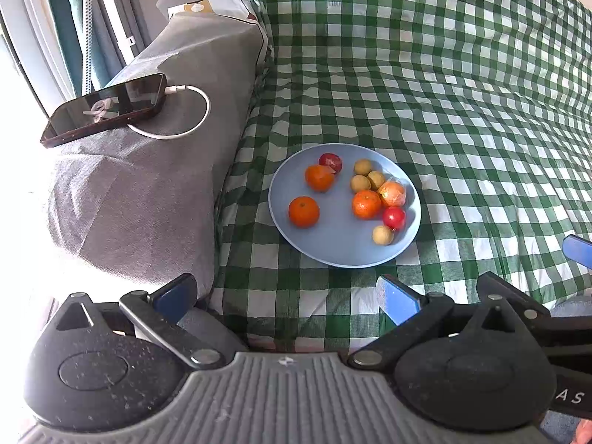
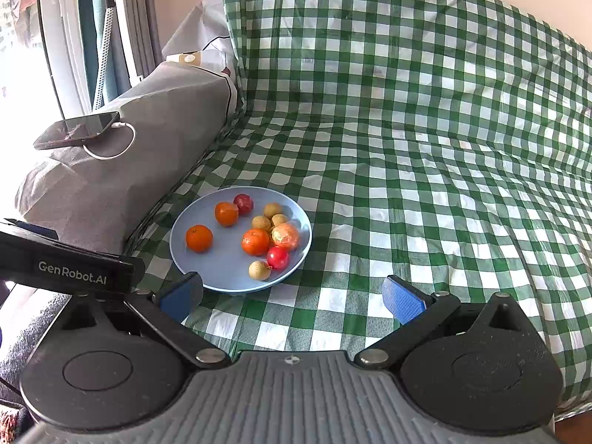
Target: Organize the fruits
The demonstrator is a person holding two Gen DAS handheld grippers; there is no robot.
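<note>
A pale blue plate (image 1: 333, 248) (image 2: 222, 273) lies on the green-checked cloth and holds several fruits. Three oranges lie on it, one alone at the near left (image 1: 303, 211) (image 2: 199, 238). A plastic-wrapped orange (image 1: 393, 193) (image 2: 285, 236) sits at the right, beside two red fruits (image 1: 393, 218) (image 1: 330, 162) and several small tan fruits (image 1: 382, 235) (image 2: 259, 270). My left gripper (image 1: 286, 296) hangs open in front of the plate, with nothing between its blue pads. My right gripper (image 2: 292, 298) is open too, its left pad (image 2: 181, 298) near the plate's front rim.
A grey cushion (image 1: 148, 192) (image 2: 129, 170) lies left of the plate, carrying a dark phone (image 1: 105, 109) (image 2: 76, 129) with a white charging cable (image 1: 185, 118). The checked cloth (image 1: 462, 129) (image 2: 425, 185) spreads far to the right and back. A window stands at the far left.
</note>
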